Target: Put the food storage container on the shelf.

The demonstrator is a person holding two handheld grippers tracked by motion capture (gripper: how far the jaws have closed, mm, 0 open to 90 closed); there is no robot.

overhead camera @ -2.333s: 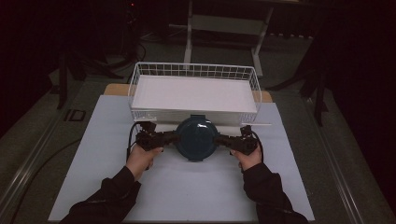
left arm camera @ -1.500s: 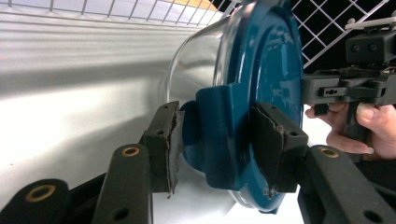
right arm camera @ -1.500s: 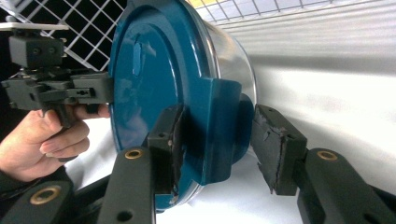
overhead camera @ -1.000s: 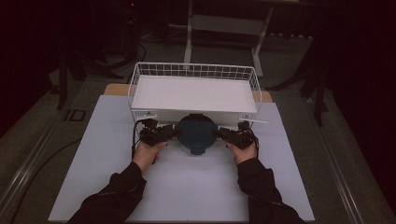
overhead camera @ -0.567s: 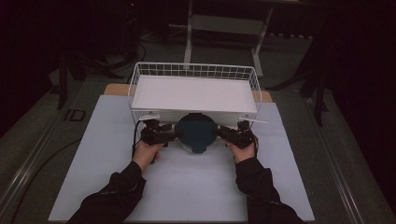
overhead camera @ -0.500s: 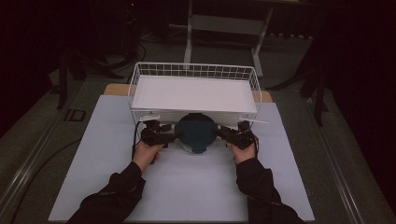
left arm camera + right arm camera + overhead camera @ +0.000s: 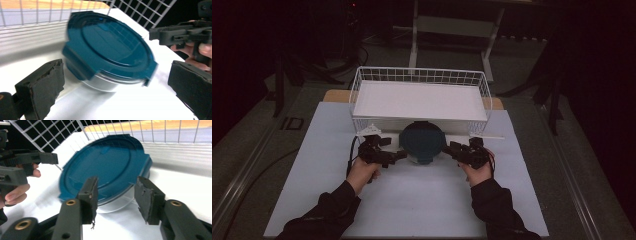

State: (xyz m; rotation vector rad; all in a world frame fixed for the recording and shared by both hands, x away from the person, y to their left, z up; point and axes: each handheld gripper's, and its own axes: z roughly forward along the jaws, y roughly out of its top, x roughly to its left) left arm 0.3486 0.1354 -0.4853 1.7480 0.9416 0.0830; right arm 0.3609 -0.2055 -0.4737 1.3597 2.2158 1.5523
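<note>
A round clear container with a dark teal lid (image 7: 422, 141) (image 7: 110, 47) (image 7: 105, 165) sits tilted on the white cover, its far edge up against the front wall of the white wire basket (image 7: 357, 95). My left gripper (image 7: 399, 155) (image 7: 116, 67) stands just left of it; its jaws have just been opening and now stand wide, touching nothing. My right gripper (image 7: 451, 149) (image 7: 116, 181) is just right of it. Its jaws have just been closing a little, with a clear gap to the lid's rim beyond them.
The wire basket (image 7: 25, 15) (image 7: 175, 132) has a white floor and bars the way beyond the container. A white cover (image 7: 412, 200) spreads over the table toward the person. Dark floor and a metal stand (image 7: 452, 25) lie behind.
Both grippers carried the container up to the basket's front, then let go and drew back toward the person. The left jaws opened wide. The container now rests tilted there.
</note>
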